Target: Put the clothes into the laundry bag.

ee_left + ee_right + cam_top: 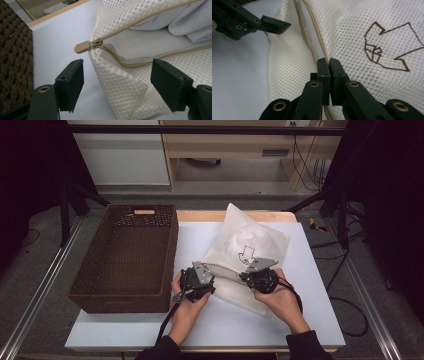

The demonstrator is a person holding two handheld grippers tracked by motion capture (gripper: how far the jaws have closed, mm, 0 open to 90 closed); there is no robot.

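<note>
White tabletop [300, 320] fills the middle of the high view, with grey floor and pale wooden furniture beyond it. On its left part stands a dark brown woven rectangular basket [125, 257]. Just to the right of the basket lies a white mesh laundry bag with a tan zipper and a brown arrow-shaped embroidered mark [247, 247], its near edge between the person's two hands.

From the left gripper [117, 82] view, the black jaws stand spread, one on either side of the bag's corner without pressing it. The tan plastic zipper pull [82, 46] sits just beyond them (the zipper is partly open, and pale folded cloth [185, 22] shows inside).

By contrast, the right gripper [329, 65] has its jaws pressed together on the bag's mesh at the zipper seam.
</note>
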